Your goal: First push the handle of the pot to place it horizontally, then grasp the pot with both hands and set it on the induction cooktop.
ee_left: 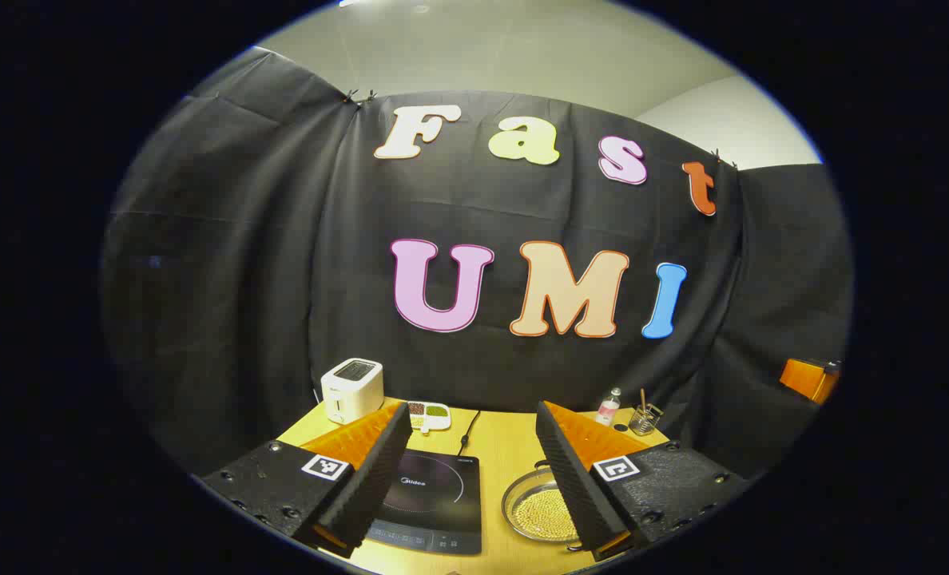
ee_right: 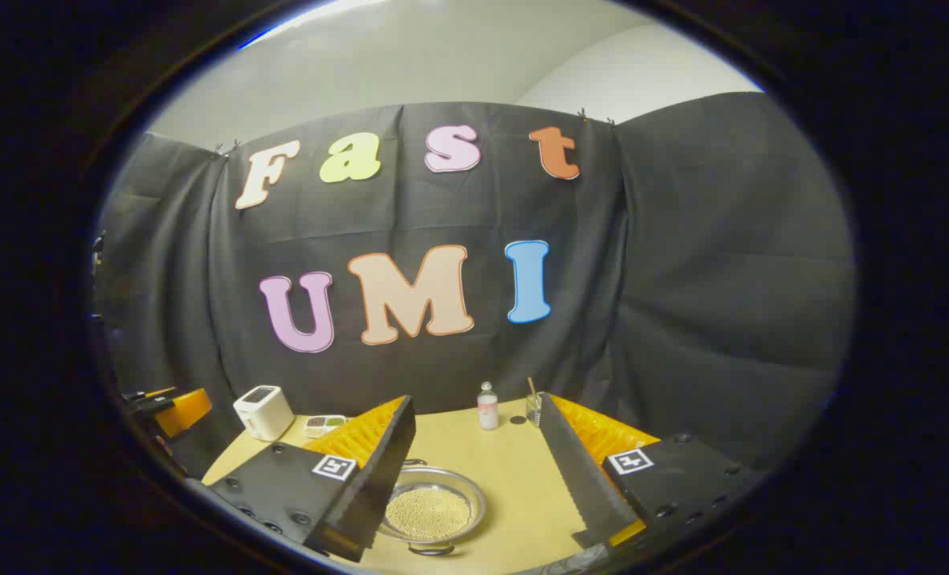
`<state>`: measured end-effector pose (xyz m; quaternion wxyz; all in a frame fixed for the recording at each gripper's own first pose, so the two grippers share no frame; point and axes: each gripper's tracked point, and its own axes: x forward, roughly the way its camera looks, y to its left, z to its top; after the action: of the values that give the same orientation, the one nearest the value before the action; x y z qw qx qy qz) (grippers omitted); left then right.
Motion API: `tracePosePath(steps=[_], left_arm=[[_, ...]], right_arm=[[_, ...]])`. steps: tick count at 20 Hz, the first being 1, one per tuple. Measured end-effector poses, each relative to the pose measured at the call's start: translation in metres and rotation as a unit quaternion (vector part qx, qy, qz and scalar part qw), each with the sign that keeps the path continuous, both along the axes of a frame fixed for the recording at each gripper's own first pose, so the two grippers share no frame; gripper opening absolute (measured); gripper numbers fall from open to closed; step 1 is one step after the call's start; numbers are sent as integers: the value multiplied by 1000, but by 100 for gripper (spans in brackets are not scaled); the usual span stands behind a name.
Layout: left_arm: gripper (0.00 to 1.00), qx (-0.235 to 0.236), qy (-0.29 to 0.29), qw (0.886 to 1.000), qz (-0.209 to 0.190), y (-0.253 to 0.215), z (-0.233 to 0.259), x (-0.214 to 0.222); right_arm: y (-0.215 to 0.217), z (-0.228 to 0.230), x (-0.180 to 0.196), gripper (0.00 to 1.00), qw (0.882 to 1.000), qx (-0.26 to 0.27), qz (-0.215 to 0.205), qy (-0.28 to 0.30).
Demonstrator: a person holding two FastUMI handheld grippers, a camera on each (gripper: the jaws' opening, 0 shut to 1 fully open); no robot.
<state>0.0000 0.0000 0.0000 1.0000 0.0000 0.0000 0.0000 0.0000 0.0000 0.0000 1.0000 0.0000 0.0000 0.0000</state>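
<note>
I am holding my left gripper [ee_left: 474, 471] and right gripper [ee_right: 474, 471] wide open, gripping nothing. The pot [ee_right: 433, 508] is sitting just beside the induction cooktop [ee_left: 434, 499], not on it. Handle pushing and lifting are both remaining, as I judge it.

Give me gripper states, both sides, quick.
Left gripper: open, holding nothing, above the table.
Right gripper: open, holding nothing, pot ahead between its fingers.

My left gripper [ee_left: 474, 471] ends in two wedge-shaped fingers with finely ridged inner faces, each mounted on a flat black block dotted with round screw heads. A small square black-and-white marker sits on top of each block. My right gripper [ee_right: 474, 471] is built the same: ridged wedges, screw-studded black blocks, one square marker apiece.
</note>
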Motion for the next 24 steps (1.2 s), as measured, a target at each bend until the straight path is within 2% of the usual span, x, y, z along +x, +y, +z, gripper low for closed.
tracePosePath(steps=[2, 3, 5, 6, 14, 15, 16, 17, 24], left_arm=[[92, 5, 0, 1000, 2, 4, 0, -2], [95, 8, -1, 1000, 5, 6, 2, -3], [95, 13, -1, 1000, 7, 7, 1, -4], [92, 14, -1, 1000, 8, 8, 1, -6], [95, 20, 2, 1000, 19, 19, -3, -14], [92, 22, 2, 1000, 20, 20, -2, -14], [95, 23, 1, 999, 22, 23, -3, -15], [96, 24, 1, 999, 24, 25, -2, -16], [95, 25, -4, 999, 43, 35, -3, -21]], right_arm=[[-3, -1, -4, 98, 1000, -4, -4, 2], [-3, -1, -6, 98, 1000, -4, -5, 3], [-3, -1, -9, 98, 1000, -1, -5, 3], [-3, -1, -10, 98, 1000, 1, -5, 3], [1, -4, -12, 98, 1000, 6, 0, 9], [2, -5, -11, 98, 1000, 5, 1, 10], [4, -5, -9, 98, 1000, 5, 3, 12], [6, -7, -9, 91, 1000, 4, 6, 13], [18, -25, 5, 91, 999, 9, 28, 32]])
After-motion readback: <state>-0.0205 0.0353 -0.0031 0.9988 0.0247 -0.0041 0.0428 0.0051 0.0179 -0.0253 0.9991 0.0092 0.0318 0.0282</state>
